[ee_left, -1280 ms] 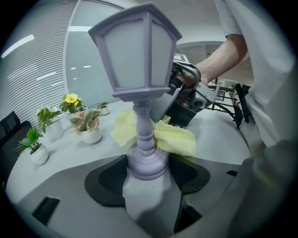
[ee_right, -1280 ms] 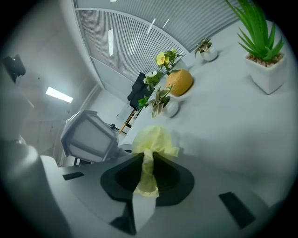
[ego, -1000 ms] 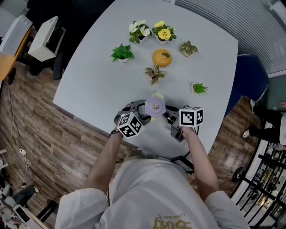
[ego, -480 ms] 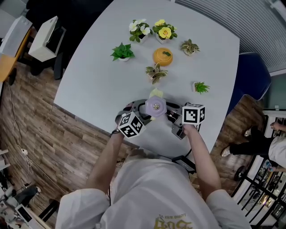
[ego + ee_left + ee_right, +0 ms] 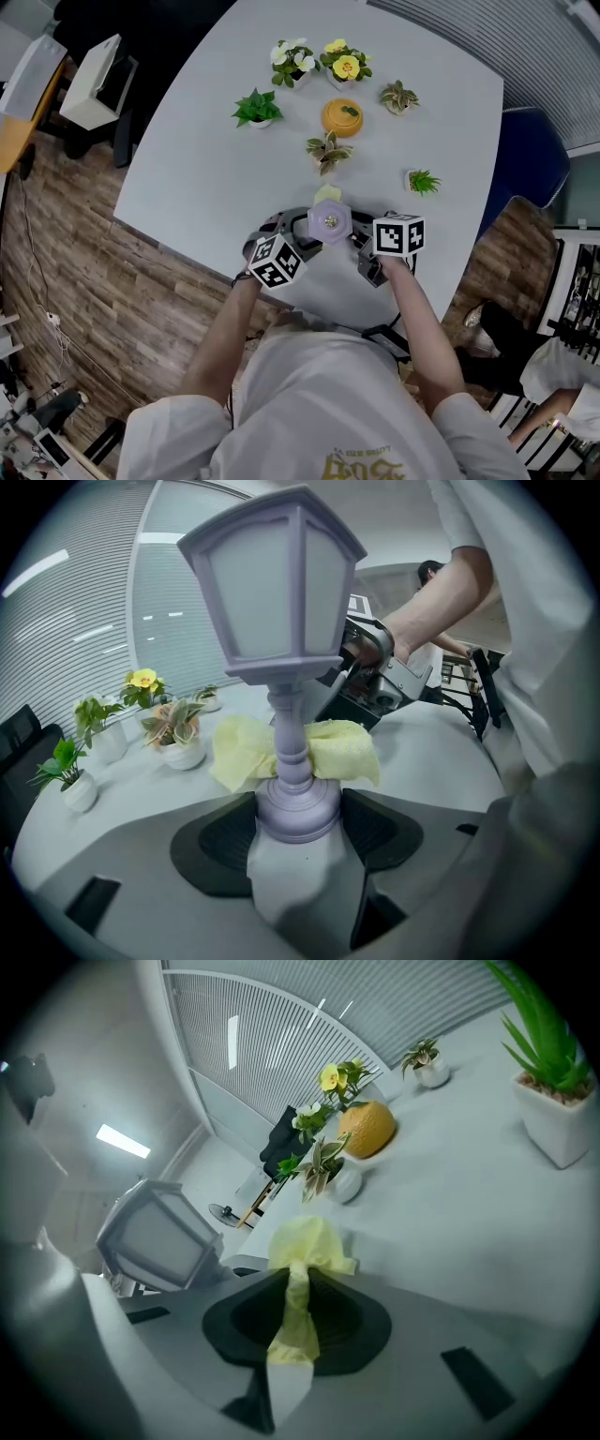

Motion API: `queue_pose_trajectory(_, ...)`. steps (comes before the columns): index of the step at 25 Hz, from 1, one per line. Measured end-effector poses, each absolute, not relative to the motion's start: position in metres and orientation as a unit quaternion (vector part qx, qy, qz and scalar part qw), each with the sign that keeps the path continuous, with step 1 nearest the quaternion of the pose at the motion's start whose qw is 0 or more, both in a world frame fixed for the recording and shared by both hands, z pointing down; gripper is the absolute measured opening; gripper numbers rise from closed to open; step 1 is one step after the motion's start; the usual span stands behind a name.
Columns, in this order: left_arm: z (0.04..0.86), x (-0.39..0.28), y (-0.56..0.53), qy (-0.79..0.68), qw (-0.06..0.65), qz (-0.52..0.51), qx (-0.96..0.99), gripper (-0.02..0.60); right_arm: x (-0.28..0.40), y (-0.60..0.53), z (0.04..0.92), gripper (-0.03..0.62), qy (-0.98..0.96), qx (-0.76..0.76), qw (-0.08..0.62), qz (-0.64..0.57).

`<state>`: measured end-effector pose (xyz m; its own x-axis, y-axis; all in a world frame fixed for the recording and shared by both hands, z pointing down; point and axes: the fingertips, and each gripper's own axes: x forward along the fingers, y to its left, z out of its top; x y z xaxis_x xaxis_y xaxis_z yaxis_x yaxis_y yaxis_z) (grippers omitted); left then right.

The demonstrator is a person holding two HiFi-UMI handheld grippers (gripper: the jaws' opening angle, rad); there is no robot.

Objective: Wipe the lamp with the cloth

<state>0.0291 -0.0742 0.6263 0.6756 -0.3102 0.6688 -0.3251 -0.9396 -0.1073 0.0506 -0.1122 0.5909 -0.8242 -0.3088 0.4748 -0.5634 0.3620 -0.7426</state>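
Note:
A lilac lantern-shaped lamp stands upright between the jaws of my left gripper, which is shut on its round base. From above, the lamp top shows between the two marker cubes near the table's front edge. My right gripper is shut on a yellow cloth, whose bunched end sticks out past the jaws. In the left gripper view the yellow cloth lies against the far side of the lamp's stem, with the right gripper behind it. The lamp head shows at the left of the right gripper view.
Several small potted plants and an orange bowl-like pot stand on the far half of the grey table. A green plant sits near the right gripper. A blue chair is at the right edge.
The right gripper has shifted slightly left toward the lamp. The lamp and left gripper stay in place. A person at the right edge of the room has moved downward.

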Motion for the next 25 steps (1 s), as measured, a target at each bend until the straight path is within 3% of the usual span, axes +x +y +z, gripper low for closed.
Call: queue_pose_trajectory(25, 0.626, 0.029, -0.074, -0.173, 0.012, 0.364, 0.915, 0.296, 0.057, -0.091, 0.598, 0.069, -0.831, 0.256, 0.217, 0.444)
